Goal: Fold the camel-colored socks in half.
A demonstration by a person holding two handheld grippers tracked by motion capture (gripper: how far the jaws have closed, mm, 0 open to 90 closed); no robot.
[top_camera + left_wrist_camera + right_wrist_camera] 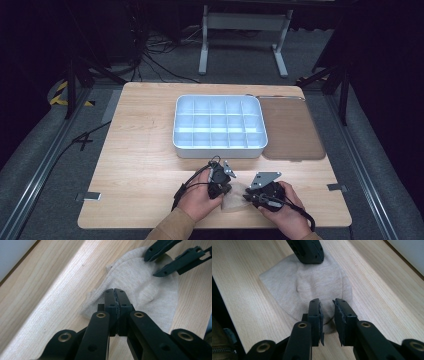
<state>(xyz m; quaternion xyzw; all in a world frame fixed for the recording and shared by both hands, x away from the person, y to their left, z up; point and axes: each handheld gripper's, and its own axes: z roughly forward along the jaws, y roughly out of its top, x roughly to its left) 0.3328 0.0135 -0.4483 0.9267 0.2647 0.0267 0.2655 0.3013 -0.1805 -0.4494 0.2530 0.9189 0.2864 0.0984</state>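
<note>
While left fingers point(115, 291) pinch the beige sock point(147, 292), right fingers point(327, 302) parted over its edge, white divided tray point(218, 149) beyond, brown mat point(292, 131) beside it

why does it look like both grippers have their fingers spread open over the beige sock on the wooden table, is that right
Not quite: only the right gripper has its fingers apart over the beige sock. The left gripper has its fingers closed together at the sock's edge, as the left gripper view shows. The sock does lie on the wooden table.
</note>
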